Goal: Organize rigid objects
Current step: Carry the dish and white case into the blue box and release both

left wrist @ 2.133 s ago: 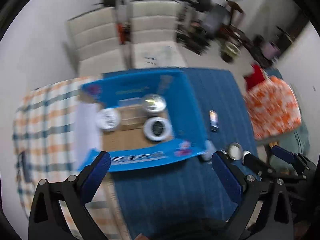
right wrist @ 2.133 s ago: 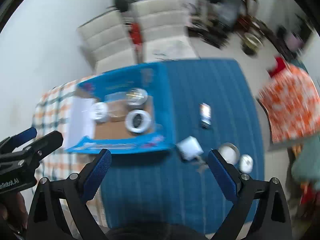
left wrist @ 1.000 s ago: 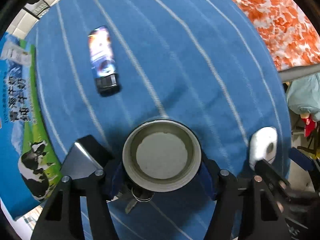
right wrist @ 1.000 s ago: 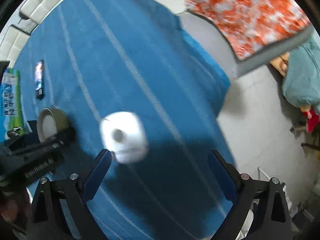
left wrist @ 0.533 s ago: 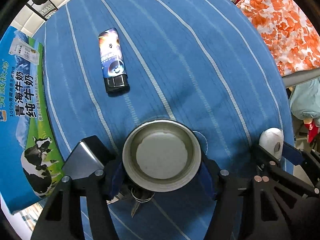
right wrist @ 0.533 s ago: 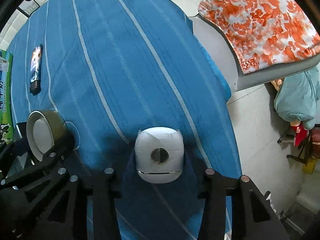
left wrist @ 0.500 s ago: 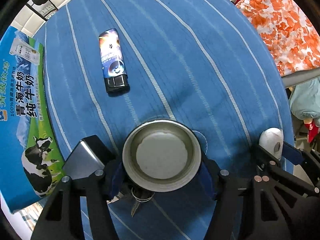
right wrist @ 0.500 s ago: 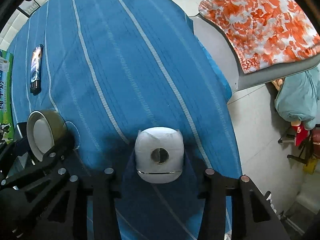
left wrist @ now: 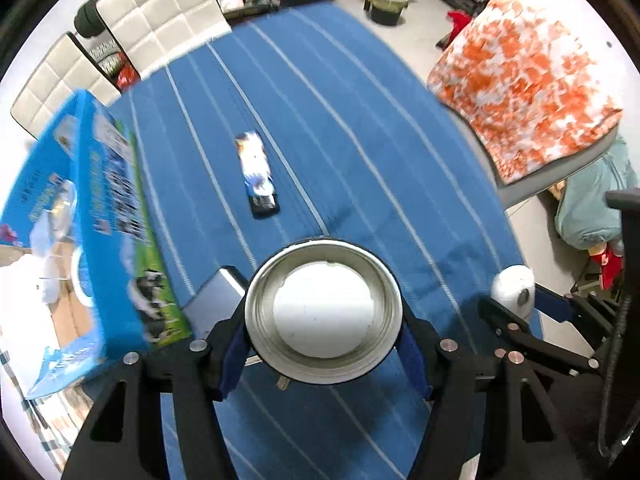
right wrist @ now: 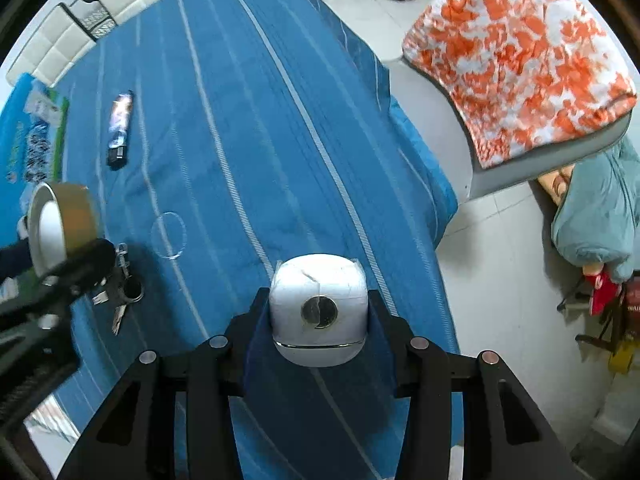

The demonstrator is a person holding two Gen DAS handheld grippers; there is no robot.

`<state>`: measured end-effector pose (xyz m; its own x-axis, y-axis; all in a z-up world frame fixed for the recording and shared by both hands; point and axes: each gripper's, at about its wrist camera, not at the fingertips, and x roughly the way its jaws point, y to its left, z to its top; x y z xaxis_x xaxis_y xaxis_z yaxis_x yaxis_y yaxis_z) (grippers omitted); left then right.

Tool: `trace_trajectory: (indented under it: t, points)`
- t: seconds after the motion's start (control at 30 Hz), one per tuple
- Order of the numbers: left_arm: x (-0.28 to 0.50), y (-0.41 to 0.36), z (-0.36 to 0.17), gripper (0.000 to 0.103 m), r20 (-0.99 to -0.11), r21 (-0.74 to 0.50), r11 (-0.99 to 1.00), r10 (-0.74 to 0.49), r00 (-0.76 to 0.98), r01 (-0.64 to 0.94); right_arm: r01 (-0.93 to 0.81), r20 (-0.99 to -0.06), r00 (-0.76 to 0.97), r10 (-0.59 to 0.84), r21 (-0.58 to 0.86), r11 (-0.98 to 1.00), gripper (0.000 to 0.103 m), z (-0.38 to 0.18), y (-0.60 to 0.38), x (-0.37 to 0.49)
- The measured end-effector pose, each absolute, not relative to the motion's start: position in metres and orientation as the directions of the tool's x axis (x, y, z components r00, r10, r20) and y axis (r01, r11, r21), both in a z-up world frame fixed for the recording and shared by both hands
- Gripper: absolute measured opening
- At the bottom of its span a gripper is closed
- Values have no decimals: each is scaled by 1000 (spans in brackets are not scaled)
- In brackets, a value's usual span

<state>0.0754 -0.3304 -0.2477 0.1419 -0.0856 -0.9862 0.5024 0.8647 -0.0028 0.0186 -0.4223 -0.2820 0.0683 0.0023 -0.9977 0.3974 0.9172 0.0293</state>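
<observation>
My left gripper is shut on a round metal tin with a white inside and holds it above the blue striped tablecloth; the tin also shows in the right wrist view. My right gripper is shut on a white rounded device with a round metal disc on its face, lifted off the cloth; it also shows in the left wrist view. A blue open carton stands at the left with round items inside.
A lighter lies on the cloth ahead. A silver flat box lies by the carton. Keys lie on the cloth. An orange-patterned cushion chair stands right of the table. White chairs stand behind.
Both grippers have lifted with their objects, the tin and the white device, off the cloth. A ring mark shows where the tin stood, and the views now look farther across the table.
</observation>
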Motion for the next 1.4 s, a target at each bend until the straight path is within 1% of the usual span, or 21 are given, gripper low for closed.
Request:
trace_trajectory:
  t: [0.1,0.17,0.37,0.47,0.6,0.73,0.87,0.97,1.1,1.3,1.4]
  points:
    - [73,-309,-218,62,-974,-24,875,-130,186,484,378,-991,131,-9,41,925,48,-256,-413,16]
    - [74,-292,-198,62,-964,-31,885,-150,221,465,367,-985,171,14,77,927,48,-239,-406,16]
    - [81,-220,-137,62,-932,-58,933,-179,316,356,254,-955,294,39,117,960,49,-170,-365,29]
    - [83,-182,-111,62,-913,-43,953,-159,375,300,175,-930,361,70,141,974,49,-132,-328,41]
    - [83,-117,-83,62,-894,-35,981,-117,434,191,76,-889,431,154,206,976,49,-89,-272,59]
    - [84,-58,-70,62,-883,-25,996,-63,465,88,-16,-863,451,228,247,969,49,-70,-211,85]
    - [96,-10,-79,62,-894,-51,999,-53,445,16,-69,-856,394,336,337,939,49,-80,-157,114]
    - [114,14,-102,62,-916,-98,995,-88,392,-4,-68,-836,300,459,461,885,48,-109,-121,137]
    - [147,38,-159,62,-960,-106,994,-108,258,21,-69,-860,229,456,453,889,49,-152,-88,164]
    - [172,48,-227,62,-991,-54,997,-59,119,48,-79,-912,106,396,390,918,49,-226,-46,195]
    - [184,59,-257,62,-996,-70,997,-72,47,39,-60,-919,53,391,388,920,49,-257,-43,212]
